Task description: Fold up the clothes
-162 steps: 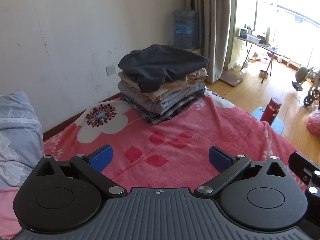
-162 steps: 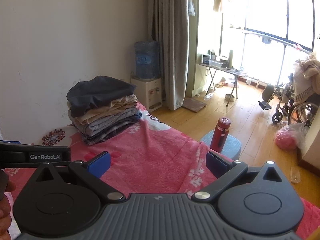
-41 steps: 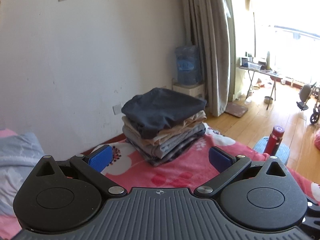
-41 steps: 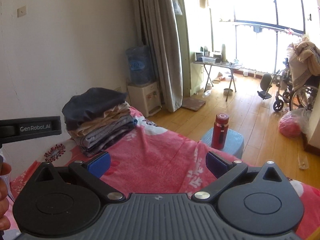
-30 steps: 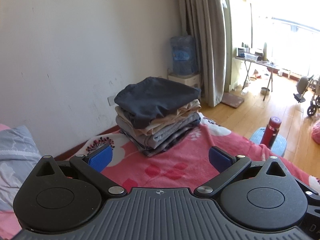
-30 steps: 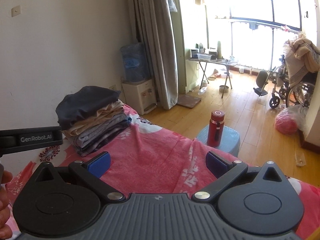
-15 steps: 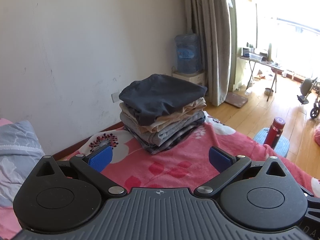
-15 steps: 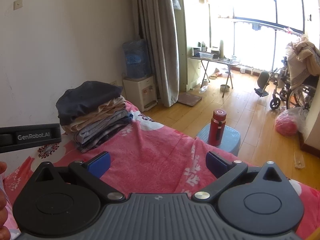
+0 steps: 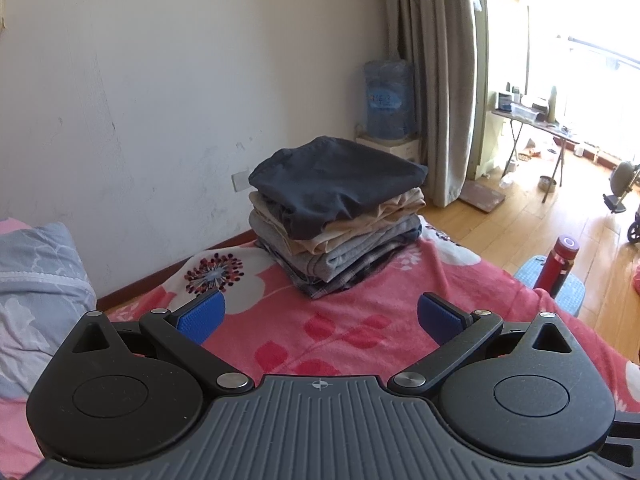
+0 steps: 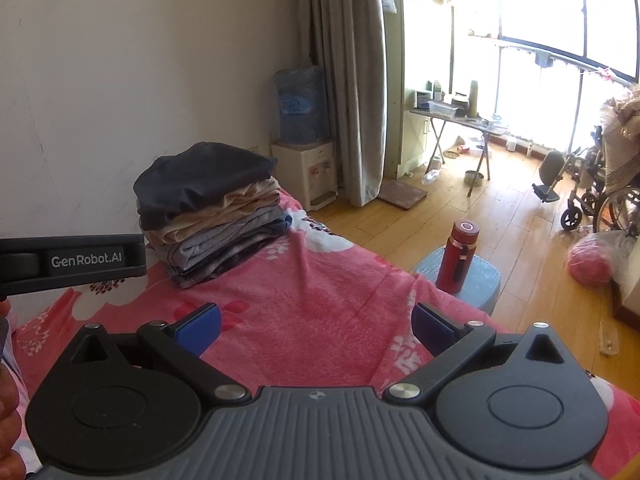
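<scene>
Both claws hang wide open and empty over the bed: the left gripper (image 9: pixel 320 316) and the right gripper (image 10: pixel 316 328) each have their blue pads spread with only the pink floral blanket (image 9: pixel 360 320) between them. Over the last few seconds they have merely drifted and tilted a little; the stack of folded clothes (image 9: pixel 336 212) sits at the far corner against the wall exactly as it did, dark garment on top, well apart from both grippers. No loose garment shows anywhere on the bed, so the folding looks finished, or waiting on more laundry.
</scene>
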Demonstrator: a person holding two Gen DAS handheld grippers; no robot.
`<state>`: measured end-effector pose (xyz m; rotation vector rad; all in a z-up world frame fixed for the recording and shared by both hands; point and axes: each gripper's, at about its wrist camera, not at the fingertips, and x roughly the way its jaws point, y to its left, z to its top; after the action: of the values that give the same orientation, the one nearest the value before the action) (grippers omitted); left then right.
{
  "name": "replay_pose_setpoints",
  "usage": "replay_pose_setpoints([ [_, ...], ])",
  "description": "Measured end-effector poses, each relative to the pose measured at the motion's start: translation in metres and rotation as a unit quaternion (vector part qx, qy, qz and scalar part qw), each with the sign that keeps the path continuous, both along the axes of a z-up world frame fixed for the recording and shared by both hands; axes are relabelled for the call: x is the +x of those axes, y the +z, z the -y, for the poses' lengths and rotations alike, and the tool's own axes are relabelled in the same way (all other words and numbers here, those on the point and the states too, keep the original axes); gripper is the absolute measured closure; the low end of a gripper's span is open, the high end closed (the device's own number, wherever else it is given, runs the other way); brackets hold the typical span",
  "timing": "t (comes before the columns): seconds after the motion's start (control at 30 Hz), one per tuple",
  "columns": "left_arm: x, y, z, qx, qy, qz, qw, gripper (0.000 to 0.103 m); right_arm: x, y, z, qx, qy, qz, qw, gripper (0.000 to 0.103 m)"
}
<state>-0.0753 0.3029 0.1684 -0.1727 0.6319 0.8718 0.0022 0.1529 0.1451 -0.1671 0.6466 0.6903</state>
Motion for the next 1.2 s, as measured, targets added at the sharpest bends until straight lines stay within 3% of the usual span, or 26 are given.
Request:
replay_pose_setpoints([
  [1.2,-0.003,-0.004,-0.008,-0.016,0.013,-0.003,0.9998,0.000,-0.003,-0.003,-0.011,-0.012,0.015,-0.001,1.000,0.000],
])
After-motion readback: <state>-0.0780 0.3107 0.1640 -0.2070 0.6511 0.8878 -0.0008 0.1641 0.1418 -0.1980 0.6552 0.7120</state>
